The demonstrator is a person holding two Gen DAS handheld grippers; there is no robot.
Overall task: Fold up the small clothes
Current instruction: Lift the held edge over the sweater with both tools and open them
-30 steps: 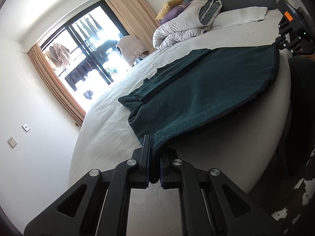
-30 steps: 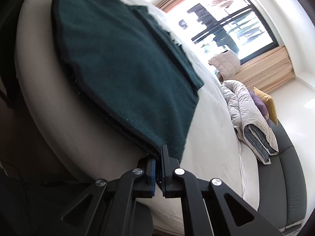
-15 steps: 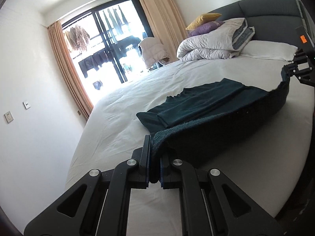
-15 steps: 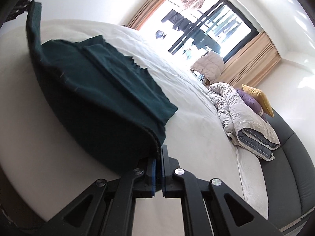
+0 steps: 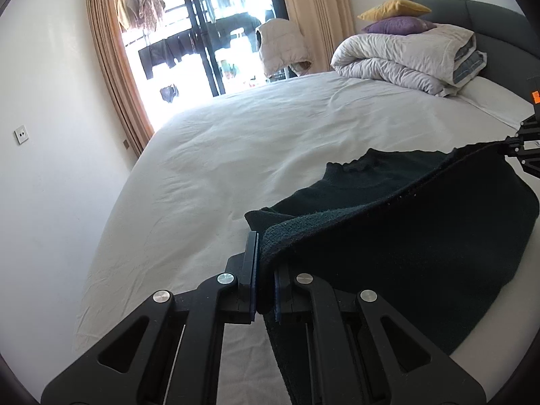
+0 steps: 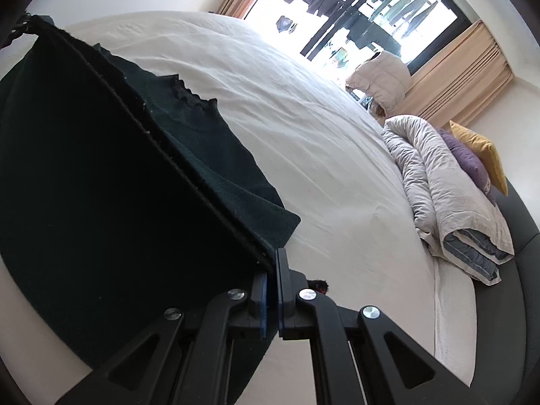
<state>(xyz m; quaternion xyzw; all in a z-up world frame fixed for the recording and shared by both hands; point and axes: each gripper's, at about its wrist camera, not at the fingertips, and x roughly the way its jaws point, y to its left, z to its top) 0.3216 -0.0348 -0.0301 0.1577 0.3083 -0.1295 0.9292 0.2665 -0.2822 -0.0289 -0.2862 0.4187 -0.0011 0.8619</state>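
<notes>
Left tongs (image 5: 265, 280) clenched on one corner of the dark green sweater (image 5: 422, 236), knit hem bunched between the blue-lined pads. Right tongs (image 6: 272, 290) clenched on the other corner of the same hem, fabric pinched thin between the pads. In the left wrist view the right tongs (image 5: 524, 150) showed at the far right edge, holding the hem's other end. In the right wrist view the left tongs (image 6: 23, 27) showed at top left, same hem running taut between the two.

Sweater (image 6: 101, 182) hung from that lifted hem edge as a dark sheet, its lower part draped down to the bed (image 5: 253, 155). The rest of the sweater lay flat on the white sheet beyond the hem, ribbed collar (image 6: 189, 92) wavy and facing the window side. Sweater sat near the bed's near edge, well apart from the bedding at the headboard.

Bed (image 6: 303, 128) covered in a wrinkled white sheet. Folded grey-white duvet (image 5: 411, 57) at the head, a purple cushion (image 5: 398, 25) on top of it and a yellow cushion (image 5: 391, 6) on top of that. Dark grey headboard (image 5: 489, 23) behind. White pillow (image 5: 492, 99) just beside the duvet. Window (image 5: 202, 33) with tan curtains (image 5: 111, 77) past the far side of the bed, clothes hanging outside, a pale quilted jacket (image 5: 280, 47) draped near the glass. Wall socket (image 5: 21, 134) on the white wall at left.
</notes>
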